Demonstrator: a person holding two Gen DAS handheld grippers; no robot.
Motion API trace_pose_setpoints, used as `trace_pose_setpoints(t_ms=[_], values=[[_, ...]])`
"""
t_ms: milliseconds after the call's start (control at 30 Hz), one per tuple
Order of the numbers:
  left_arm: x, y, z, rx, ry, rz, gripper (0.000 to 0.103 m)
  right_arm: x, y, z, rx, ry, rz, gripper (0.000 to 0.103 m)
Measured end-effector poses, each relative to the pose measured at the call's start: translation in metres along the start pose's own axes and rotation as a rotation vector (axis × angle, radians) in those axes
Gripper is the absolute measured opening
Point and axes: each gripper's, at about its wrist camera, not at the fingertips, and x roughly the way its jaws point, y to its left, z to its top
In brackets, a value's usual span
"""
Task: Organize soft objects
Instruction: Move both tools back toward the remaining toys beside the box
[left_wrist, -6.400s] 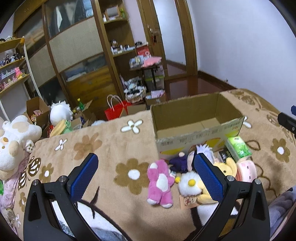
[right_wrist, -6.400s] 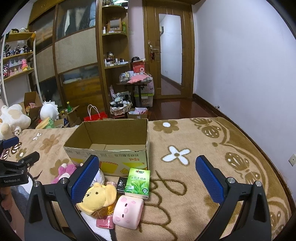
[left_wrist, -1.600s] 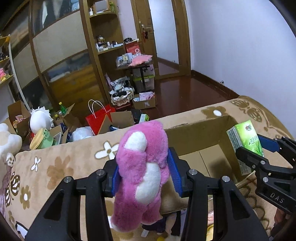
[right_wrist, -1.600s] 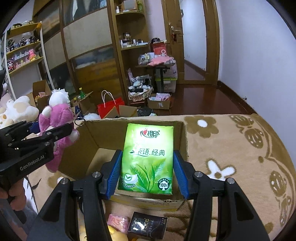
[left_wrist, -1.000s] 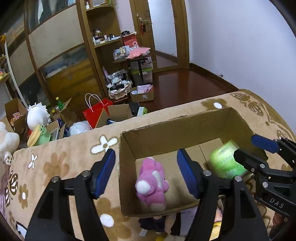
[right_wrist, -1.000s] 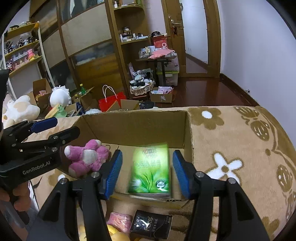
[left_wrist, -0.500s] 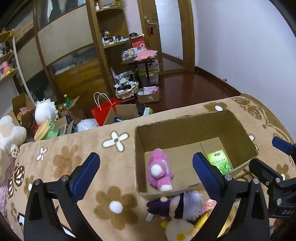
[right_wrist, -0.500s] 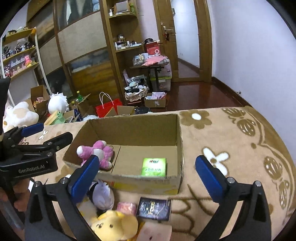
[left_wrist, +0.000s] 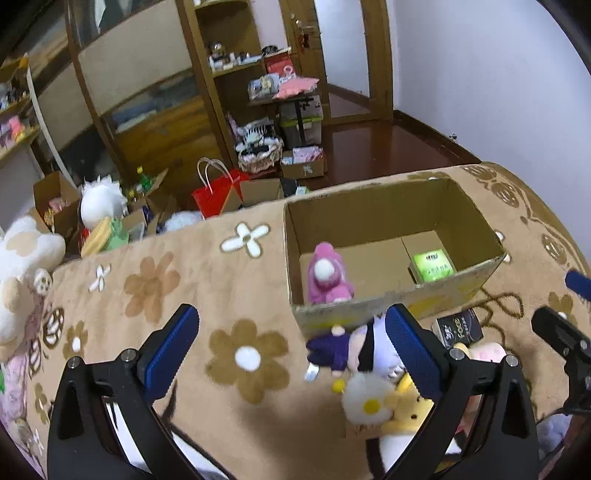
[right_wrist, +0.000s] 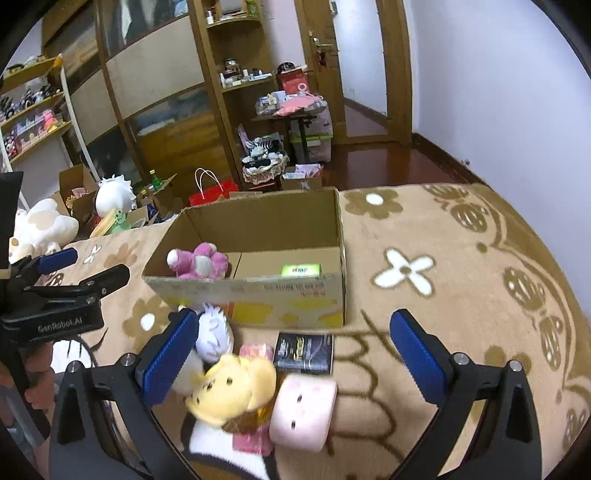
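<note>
From the left wrist view, the left gripper (left_wrist: 291, 349) hangs with its fingers wide apart and empty above the flowered blanket (left_wrist: 155, 291). The cardboard box (left_wrist: 391, 314) holds the pink plush (left_wrist: 327, 278) at its left end and the green tissue pack (left_wrist: 432, 266) at its right. A purple doll (left_wrist: 354, 350) lies just in front.

From the right wrist view, the right gripper (right_wrist: 291, 356) is also spread and empty — over a yellow plush (right_wrist: 236, 387), a pink cushion toy (right_wrist: 304, 415) and a black packet (right_wrist: 304, 351).
</note>
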Motion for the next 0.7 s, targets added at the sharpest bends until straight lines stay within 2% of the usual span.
trace_pose_setpoints(t_ms=[367,500,600,700], values=[[0.012,0.011,-0.013,-0.057,0.075,-0.033,0.100,0.003,-0.009,-0.027,0.051,0.090,-0.026,0.103],[0.020,0.009,-0.015,-0.062,0.088,-0.019,0.100,0.012,-0.013,-0.030,0.061,0.114,-0.036,0.103],[0.027,0.005,-0.015,-0.048,0.104,-0.014,0.100,0.020,-0.016,-0.033,0.072,0.145,-0.039,0.094],[0.033,0.002,-0.016,-0.042,0.119,-0.022,0.100,0.032,-0.019,-0.037,0.097,0.189,-0.031,0.090]])
